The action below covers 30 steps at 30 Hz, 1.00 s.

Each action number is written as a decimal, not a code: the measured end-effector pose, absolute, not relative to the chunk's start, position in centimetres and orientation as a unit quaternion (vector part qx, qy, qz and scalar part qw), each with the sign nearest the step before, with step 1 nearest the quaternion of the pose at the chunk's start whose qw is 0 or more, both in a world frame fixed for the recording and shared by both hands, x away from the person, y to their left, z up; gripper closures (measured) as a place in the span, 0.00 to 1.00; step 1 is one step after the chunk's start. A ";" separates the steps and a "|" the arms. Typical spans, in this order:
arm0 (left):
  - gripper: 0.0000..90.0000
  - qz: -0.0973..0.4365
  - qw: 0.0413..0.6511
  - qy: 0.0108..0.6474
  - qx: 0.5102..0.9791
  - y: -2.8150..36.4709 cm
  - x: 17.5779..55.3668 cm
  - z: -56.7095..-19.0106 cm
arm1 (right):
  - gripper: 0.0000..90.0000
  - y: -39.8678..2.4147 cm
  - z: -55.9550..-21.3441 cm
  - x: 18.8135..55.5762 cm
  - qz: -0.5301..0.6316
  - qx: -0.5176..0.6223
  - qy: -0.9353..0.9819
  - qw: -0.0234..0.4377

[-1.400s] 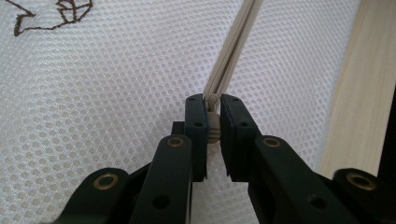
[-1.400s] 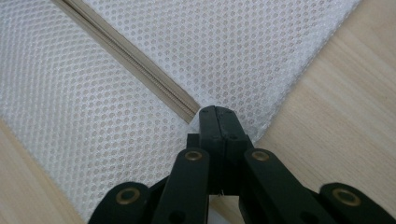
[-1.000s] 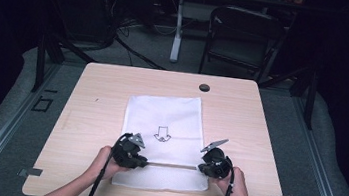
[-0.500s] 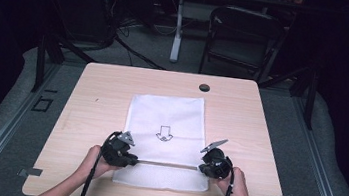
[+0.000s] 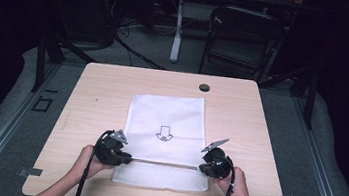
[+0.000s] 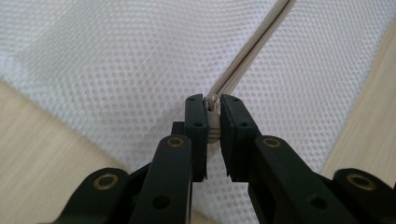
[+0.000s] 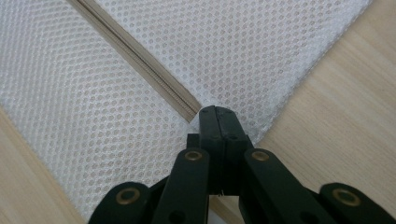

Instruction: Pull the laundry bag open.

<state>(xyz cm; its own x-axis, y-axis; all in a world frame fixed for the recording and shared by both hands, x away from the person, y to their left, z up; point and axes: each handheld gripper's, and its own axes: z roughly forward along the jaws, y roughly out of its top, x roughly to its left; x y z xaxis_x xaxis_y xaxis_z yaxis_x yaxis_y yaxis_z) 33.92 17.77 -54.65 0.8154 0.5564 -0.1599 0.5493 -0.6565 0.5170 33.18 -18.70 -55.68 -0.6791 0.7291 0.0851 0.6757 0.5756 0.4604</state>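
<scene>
High view: mesh bag [image 5: 167, 122] lay flat on table [image 5: 97, 93].
Left gripper [image 6: 213, 114]: clamped on zipper pull [image 6: 213, 122].
Right gripper [image 7: 217, 114]: pinched bag's zipper [image 7: 140, 60] end.

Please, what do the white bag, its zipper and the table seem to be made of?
Bag: probably a synthetic mesh fabric, matte white; regular small holes show the wood beneath. Zipper: looks like beige woven tape with fine teeth, likely plastic, though that is unsure; its slider looks pale, material unclear. Table: light wood grain, smooth and matte, perhaps laminate rather than solid wood.
</scene>
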 end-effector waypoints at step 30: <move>0.91 0.022 0.262 0.346 0.901 21.6 33.9 -54.6 | 1.00 -19.0 -55.7 33.3 0.237 0.392 0.887 0.052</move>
<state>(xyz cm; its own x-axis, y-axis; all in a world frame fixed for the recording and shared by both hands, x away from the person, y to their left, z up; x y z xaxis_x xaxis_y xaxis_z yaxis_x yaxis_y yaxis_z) 33.94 21.57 -54.60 0.7590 0.6355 -0.1413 0.6123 -0.6232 0.4865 33.28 -19.04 -55.71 -0.6877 0.7199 0.0943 0.6709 0.5804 0.4615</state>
